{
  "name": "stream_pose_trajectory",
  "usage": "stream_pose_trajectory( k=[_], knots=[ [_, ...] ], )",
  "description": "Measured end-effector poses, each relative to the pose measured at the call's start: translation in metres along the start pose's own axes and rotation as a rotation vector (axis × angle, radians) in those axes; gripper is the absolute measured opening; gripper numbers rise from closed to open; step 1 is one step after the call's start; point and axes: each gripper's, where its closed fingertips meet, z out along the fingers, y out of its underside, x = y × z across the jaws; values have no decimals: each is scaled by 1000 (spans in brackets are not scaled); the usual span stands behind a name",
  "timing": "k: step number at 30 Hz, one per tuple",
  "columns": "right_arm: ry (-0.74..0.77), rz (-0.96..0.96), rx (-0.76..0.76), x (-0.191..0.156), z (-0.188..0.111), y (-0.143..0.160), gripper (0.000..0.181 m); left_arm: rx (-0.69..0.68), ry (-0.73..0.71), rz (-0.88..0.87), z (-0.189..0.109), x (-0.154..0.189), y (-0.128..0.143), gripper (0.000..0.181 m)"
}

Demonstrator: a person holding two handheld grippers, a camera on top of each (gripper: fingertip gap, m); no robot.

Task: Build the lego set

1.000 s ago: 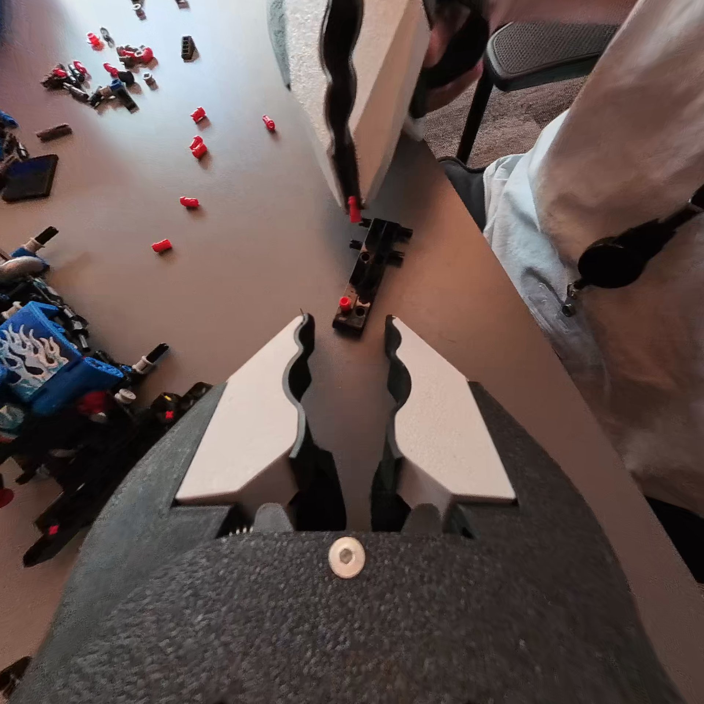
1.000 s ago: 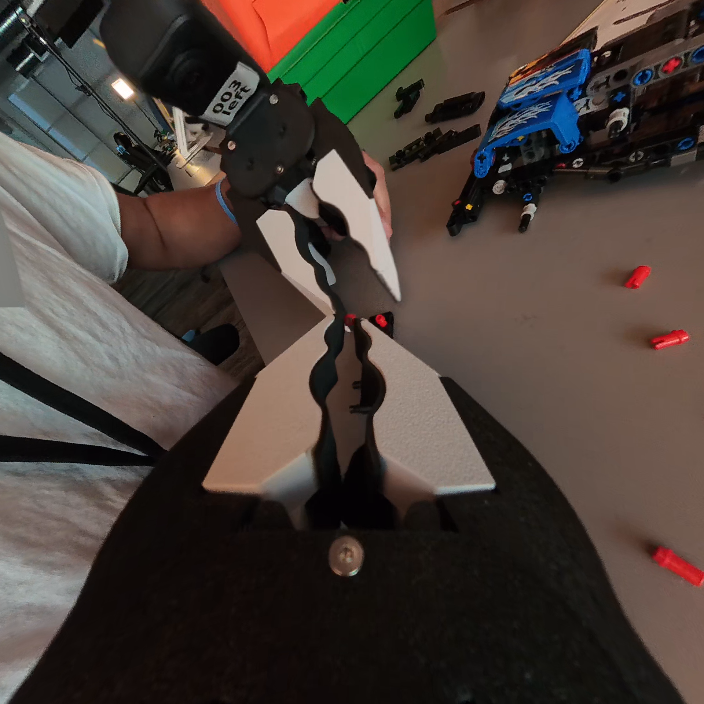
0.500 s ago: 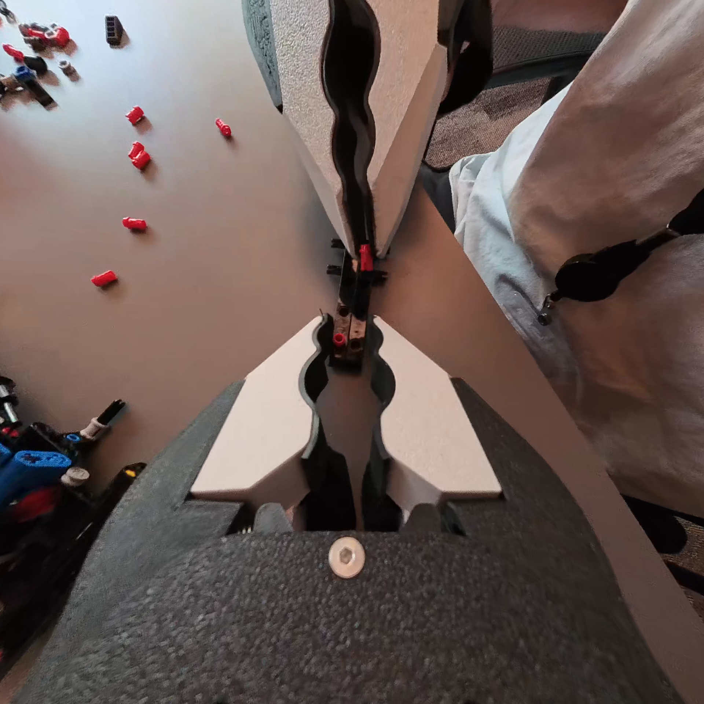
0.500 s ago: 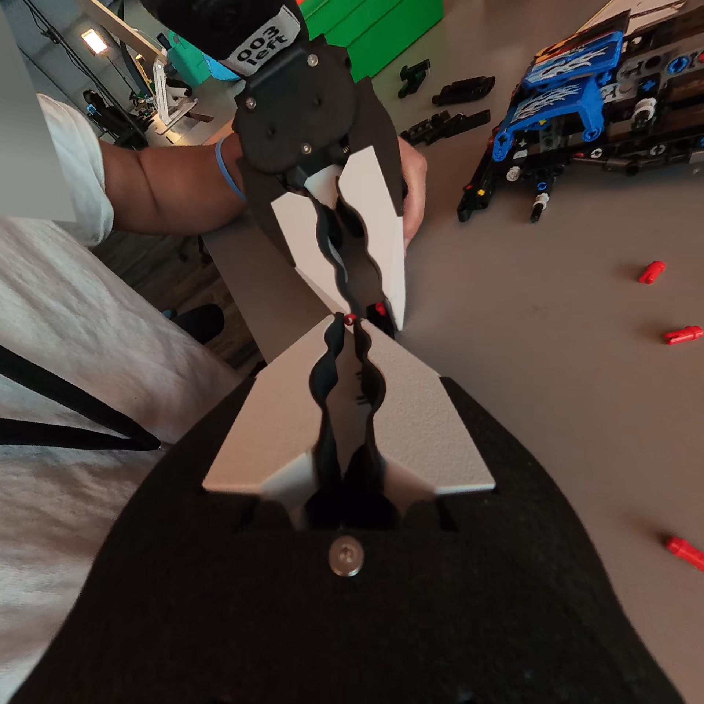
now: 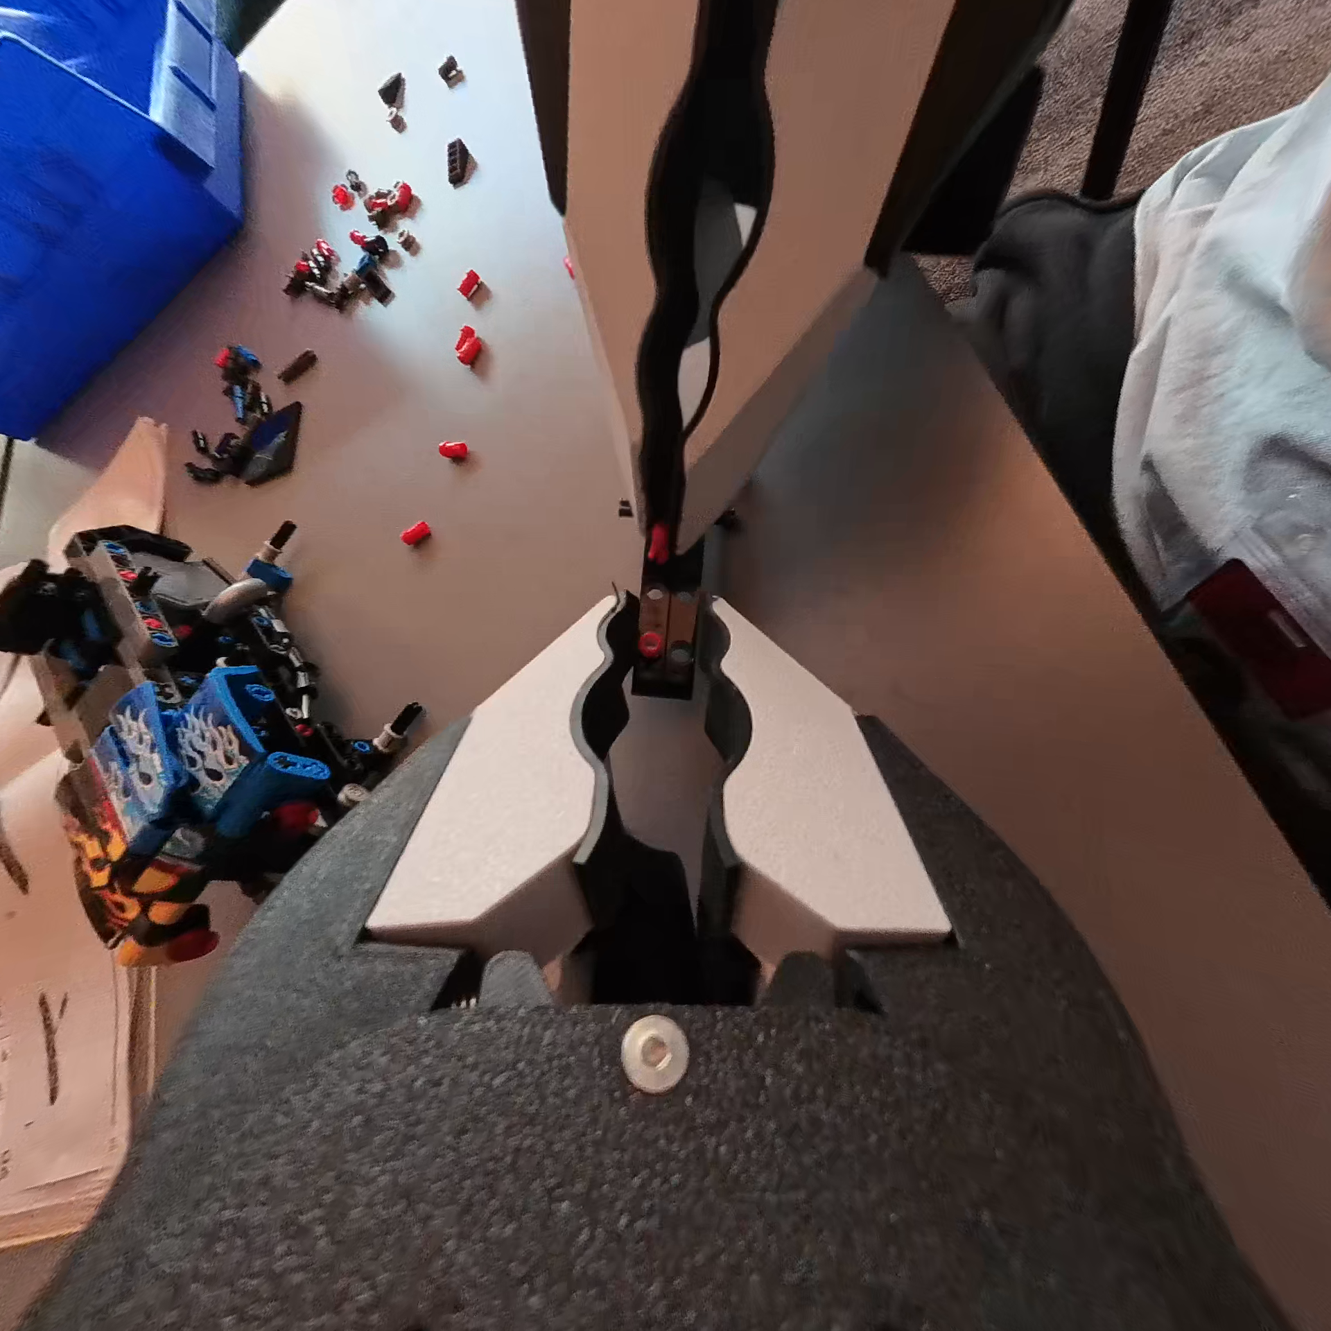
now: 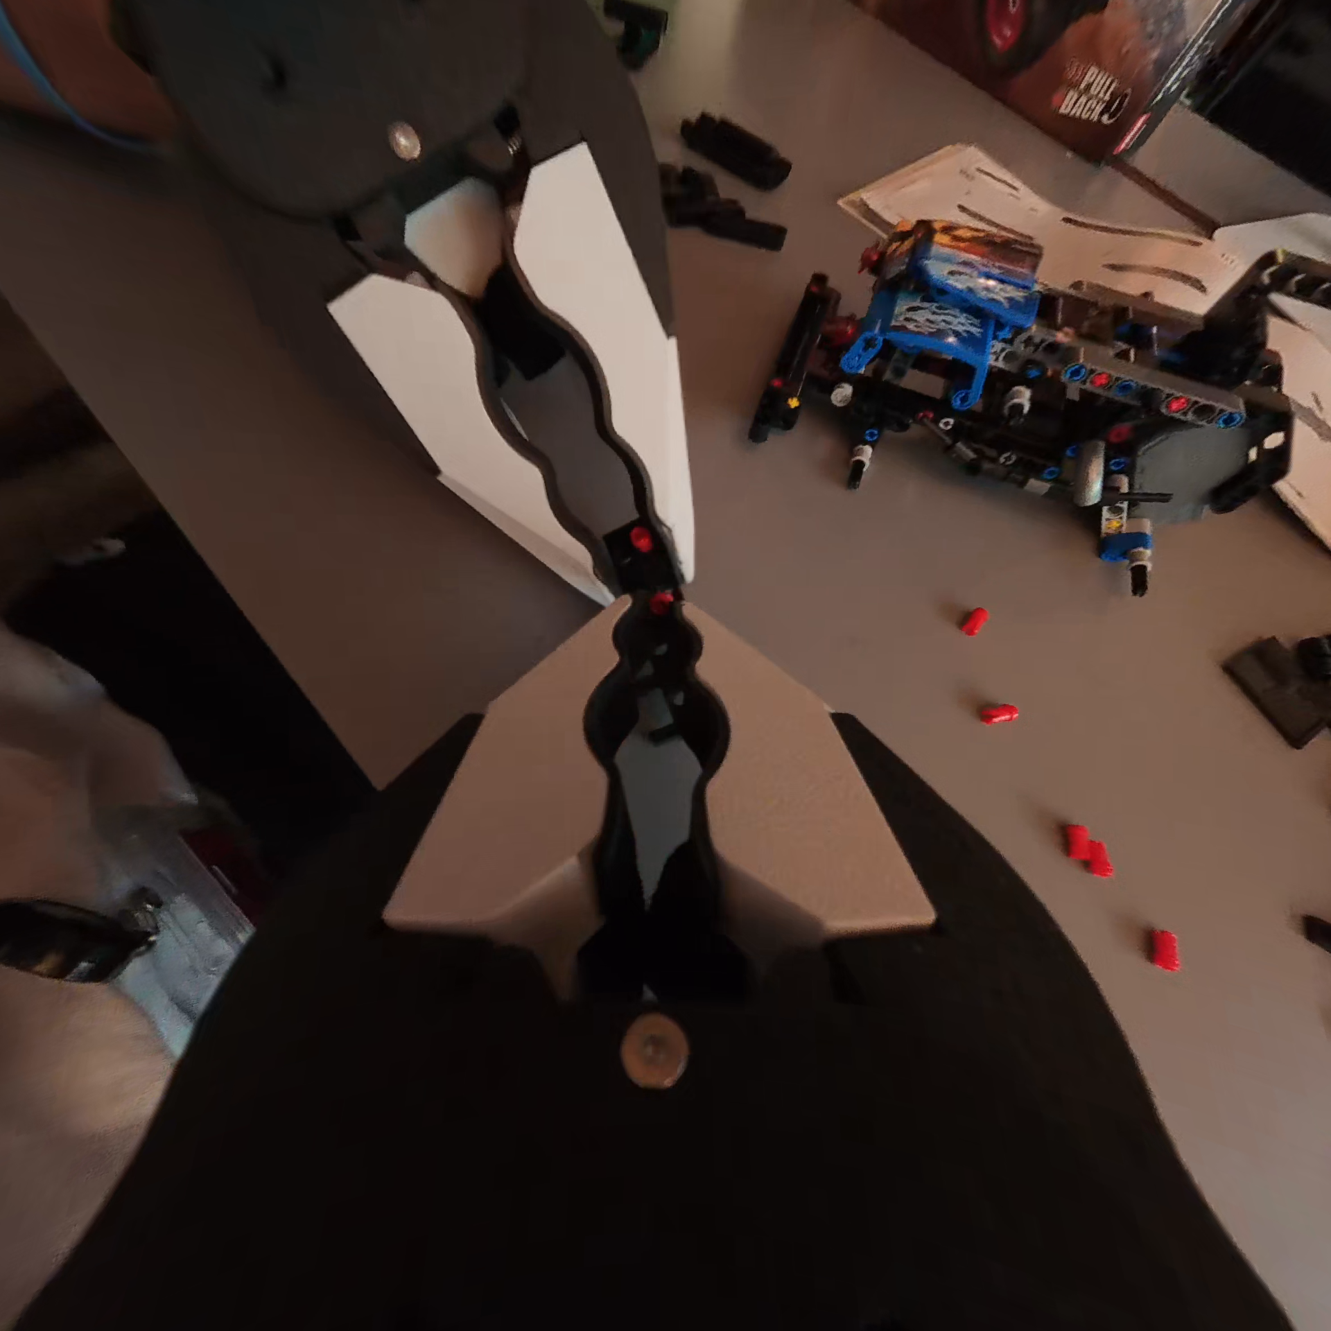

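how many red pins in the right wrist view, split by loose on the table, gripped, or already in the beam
loose pins on table: 5
gripped pin in right gripper: 1
seated pin in beam, held by left gripper: 1
total: 7

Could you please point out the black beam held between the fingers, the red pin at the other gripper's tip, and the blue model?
black beam (image 5: 664, 652): left wrist view, its near end face.
red pin (image 5: 657, 541): left wrist view, its body.
blue model (image 6: 943, 317): right wrist view, its flame-printed panel.
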Motion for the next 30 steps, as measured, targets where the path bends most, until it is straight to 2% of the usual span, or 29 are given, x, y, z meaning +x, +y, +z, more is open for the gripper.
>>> stream_pose_trajectory(
  k=[4,14,23,30],
  knots=[
    [46,-38,-59,0,9,5,3,3,1,-15,2,1,-1,14],
    [23,117,-273,-1,8,5,3,-7,-57,72,2,1,-3,14],
    [70,128,-461,0,5,7,3,-13,-82,92,2,1,-4,14],
    [35,95,-507,0,9,9,3,4,-46,43,3,4,-3,14]
  ],
)
